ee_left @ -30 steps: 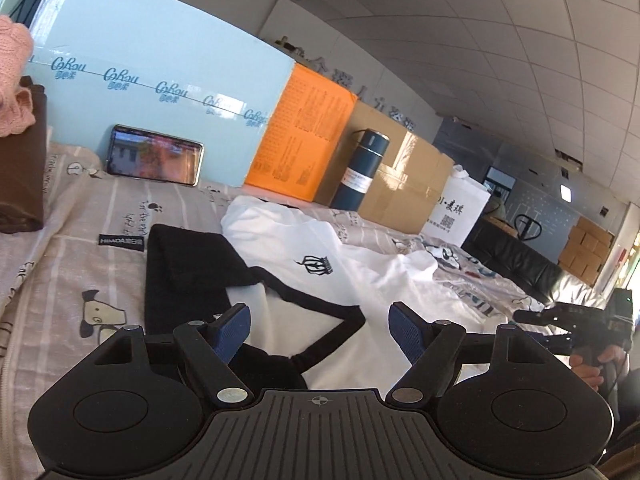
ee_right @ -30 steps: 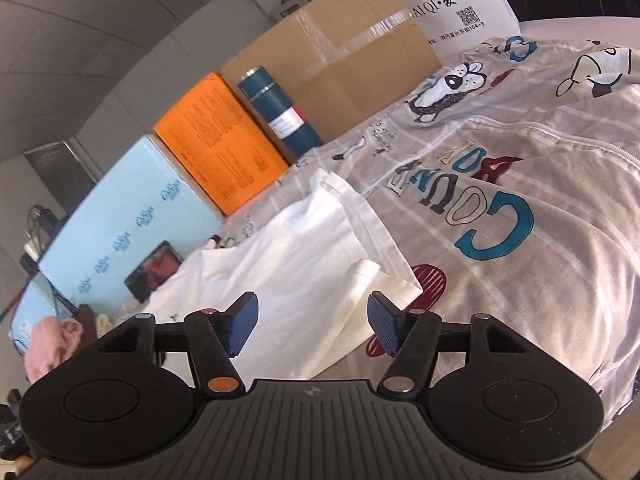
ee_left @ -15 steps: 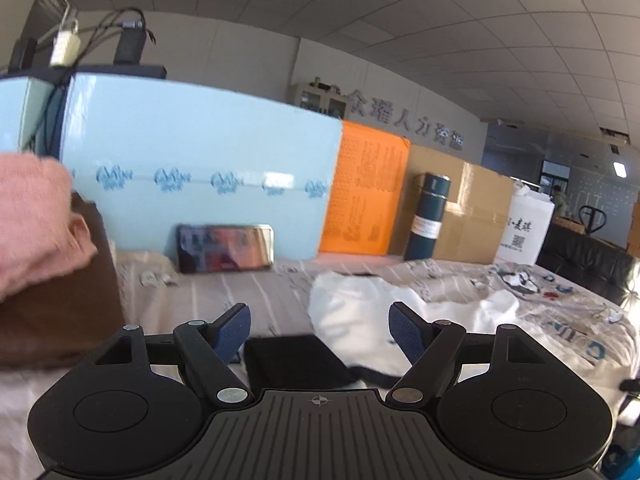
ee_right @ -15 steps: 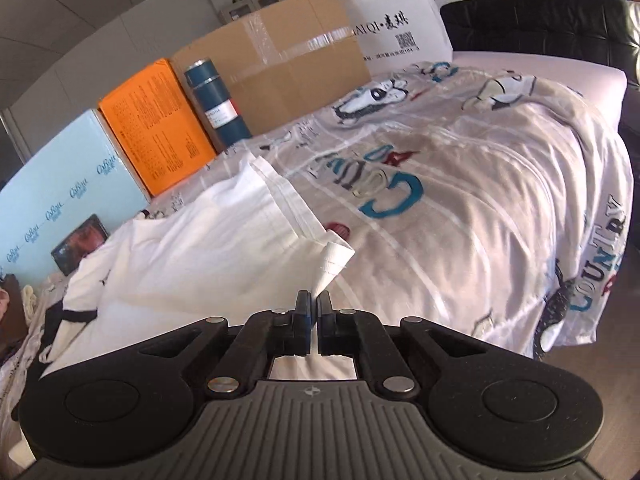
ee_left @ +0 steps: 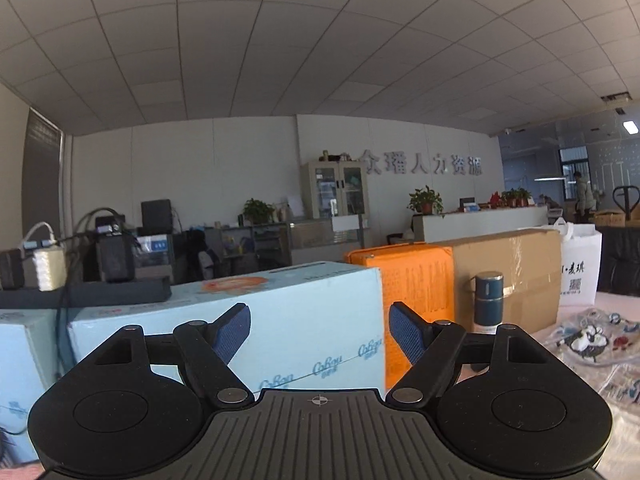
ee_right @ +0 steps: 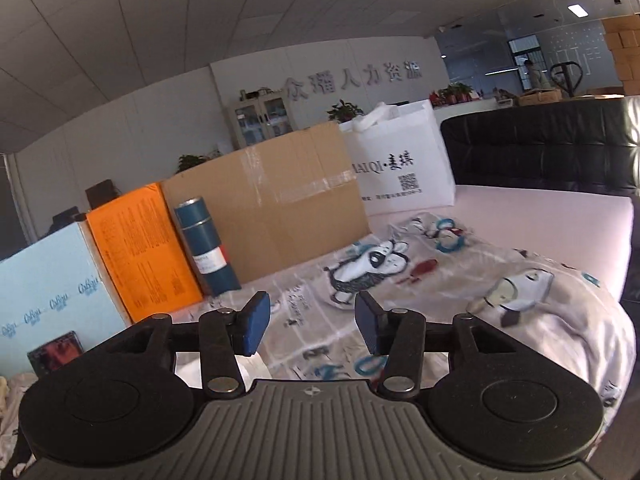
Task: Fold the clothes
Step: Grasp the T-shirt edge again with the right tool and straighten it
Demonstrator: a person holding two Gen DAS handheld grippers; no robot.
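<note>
My left gripper is open and empty, held high and looking level at the room; no garment shows in its view. My right gripper has its jaws opening, with nothing between the blue pads. It hangs above the cartoon-print bedsheet. Only a crumpled edge of the white T-shirt shows, at the lower left of the right wrist view, behind the gripper body.
Along the far side of the bed stand a light-blue box, an orange box, a blue thermos, a cardboard box and a white bag. A phone leans on the blue box. A black sofa is at right.
The left gripper has risen and tipped up, so the shirt dropped out of its view. The right gripper shut at the white shirt's sleeve edge, then opened again and lifted off it.
</note>
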